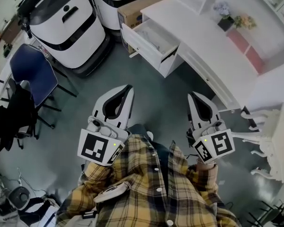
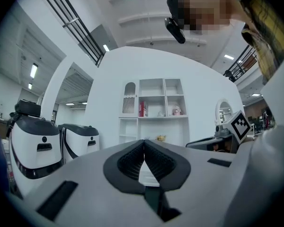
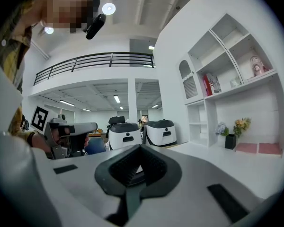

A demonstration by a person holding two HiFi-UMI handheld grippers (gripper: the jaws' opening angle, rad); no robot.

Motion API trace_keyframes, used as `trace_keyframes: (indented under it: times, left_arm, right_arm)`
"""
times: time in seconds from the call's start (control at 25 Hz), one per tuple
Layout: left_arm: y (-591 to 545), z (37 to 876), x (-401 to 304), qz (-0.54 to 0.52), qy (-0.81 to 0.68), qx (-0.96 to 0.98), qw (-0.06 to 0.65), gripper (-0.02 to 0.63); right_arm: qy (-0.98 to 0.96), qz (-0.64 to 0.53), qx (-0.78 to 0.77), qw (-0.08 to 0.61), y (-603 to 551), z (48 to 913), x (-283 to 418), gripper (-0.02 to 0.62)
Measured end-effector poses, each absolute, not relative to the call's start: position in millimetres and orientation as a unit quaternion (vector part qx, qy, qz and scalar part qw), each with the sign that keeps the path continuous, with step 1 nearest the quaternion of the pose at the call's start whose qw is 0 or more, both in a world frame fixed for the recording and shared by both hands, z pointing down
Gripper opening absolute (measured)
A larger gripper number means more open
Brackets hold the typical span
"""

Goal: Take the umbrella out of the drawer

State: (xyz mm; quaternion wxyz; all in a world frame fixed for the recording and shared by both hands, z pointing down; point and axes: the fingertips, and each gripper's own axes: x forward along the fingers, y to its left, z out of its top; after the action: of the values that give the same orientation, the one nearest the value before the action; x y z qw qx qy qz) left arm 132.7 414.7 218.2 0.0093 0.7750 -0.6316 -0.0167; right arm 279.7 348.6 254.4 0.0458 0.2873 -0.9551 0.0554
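Held level, well short of the open drawer (image 1: 141, 47)
Fingers pressed together, empty, on left gripper (image 1: 128, 89); same on right gripper (image 1: 191, 95)

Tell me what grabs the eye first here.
The two white tools sit low in the head view, above the person's plaid shirt: left tool and right tool, both shut and empty. Ahead, at top centre, the drawer of the white desk stands pulled open; its contents can't be made out. Two big white machines stand at top left.
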Motion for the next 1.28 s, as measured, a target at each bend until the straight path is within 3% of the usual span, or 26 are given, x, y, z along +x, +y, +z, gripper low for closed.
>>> trace_keyframes:
  times: [0.56,1.28]
  left_arm:
    - [395.6,224.5,118.3,-0.016,-0.635,0.772,0.016,0.020]
    - [242.1,235.0,15.0,-0.006,-0.638,0.769,0.040,0.020]
  right_arm:
    - [-0.958,0.062,0.275,0.057,331.7,265.7,260.6,0.017]
    - [-0.959,0.079,0.261,0.078,185.8,276.5,154.4,0.017]
